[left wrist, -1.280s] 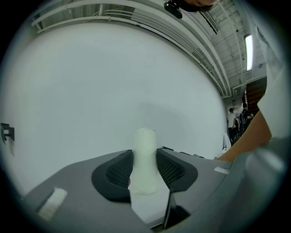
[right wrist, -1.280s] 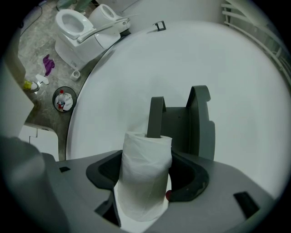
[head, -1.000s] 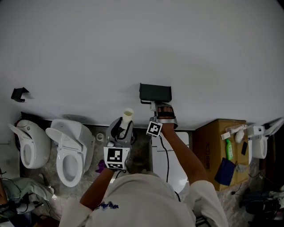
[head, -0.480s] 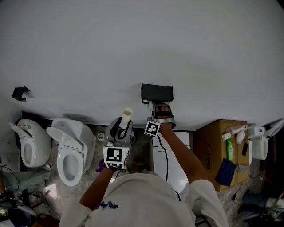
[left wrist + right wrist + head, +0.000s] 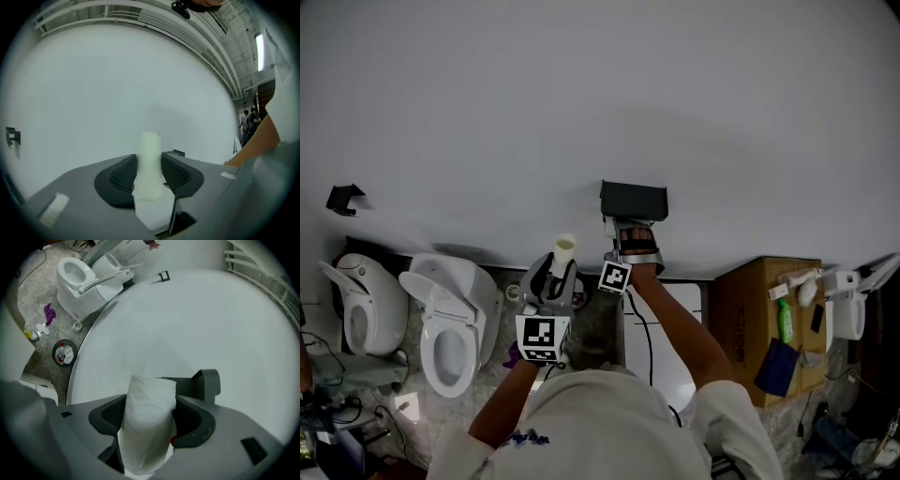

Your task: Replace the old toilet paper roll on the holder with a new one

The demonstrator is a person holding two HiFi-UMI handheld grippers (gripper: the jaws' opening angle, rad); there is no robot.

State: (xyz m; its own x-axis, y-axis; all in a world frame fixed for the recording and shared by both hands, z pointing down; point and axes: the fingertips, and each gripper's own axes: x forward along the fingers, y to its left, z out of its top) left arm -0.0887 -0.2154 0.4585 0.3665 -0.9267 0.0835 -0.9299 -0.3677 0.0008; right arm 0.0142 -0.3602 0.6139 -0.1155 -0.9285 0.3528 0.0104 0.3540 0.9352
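My left gripper [image 5: 555, 274] [image 5: 149, 174] is shut on a pale, bare tube, the old roll [image 5: 564, 250] [image 5: 150, 161], which stands upright between the pads. My right gripper [image 5: 630, 240] [image 5: 150, 420] is shut on the new white toilet paper roll [image 5: 149, 423], wrapped in thin film. It sits just below the black holder [image 5: 633, 200] [image 5: 206, 383] on the white wall. In the head view the new roll is hidden by the gripper. In the right gripper view the holder shows right behind the roll's top.
Two white toilets [image 5: 450, 319] [image 5: 358, 305] stand at the lower left. A small black bracket [image 5: 342, 199] is on the wall. A white cabinet [image 5: 666, 337] and a cardboard box [image 5: 769, 323] with bottles stand at the right. A round bin [image 5: 64, 353] is on the floor.
My right gripper has edged closer to the holder with the new roll. The left gripper with the old tube has barely moved.
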